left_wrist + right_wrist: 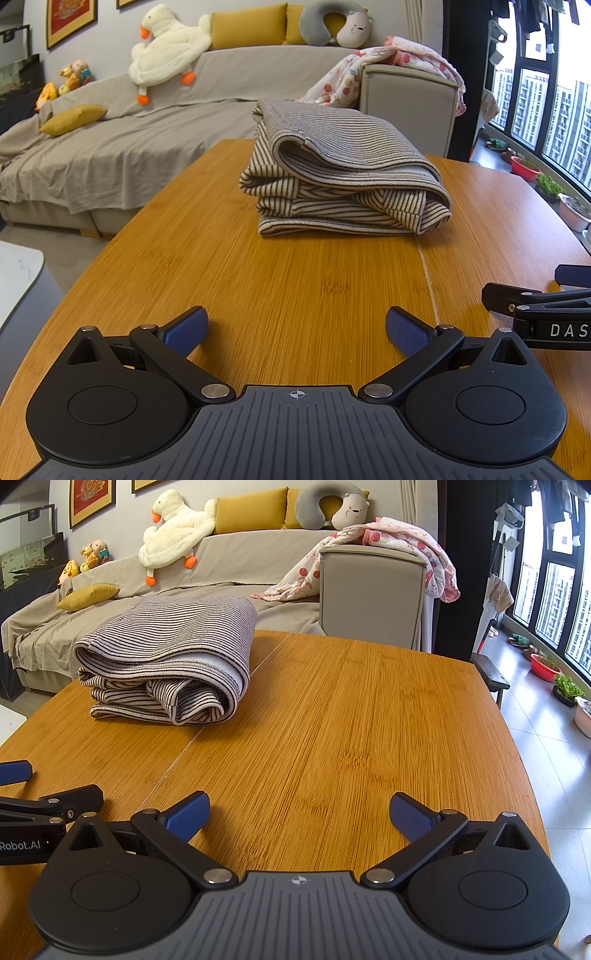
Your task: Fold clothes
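Now, largest first: the table (303,280) carries one thing, the striped bundle (343,173), which lies folded in layers toward the far edge, well apart from both grippers. I judge the folding to be largely done; the top layer bulges and its near lip curls open, so the stack looks loose rather than flat.

Risks, as I read them:
- Bundle near the far edge: a forward push while squaring it could slide it toward the sofa (122,147) side and off the table.
- Loose top layer: pinching only that layer could peel the stack apart and undo the fold.
- Smooth wood: the cloth may skid rather than stay put under a sideways nudge.
- Grippers close together: the left gripper (297,330) and right gripper (299,814) sit just beside each other low over the near table; a careless turn could knock one against the other.

Both sets of jaws stand wide and hold nothing, blue pads (186,330) well apart.

Writing: the right gripper's body, seen from the left wrist, reads "DAS", cut off at the frame edge; the left gripper's body, seen from the right wrist, reads "Robot.AI", its start also cut off.
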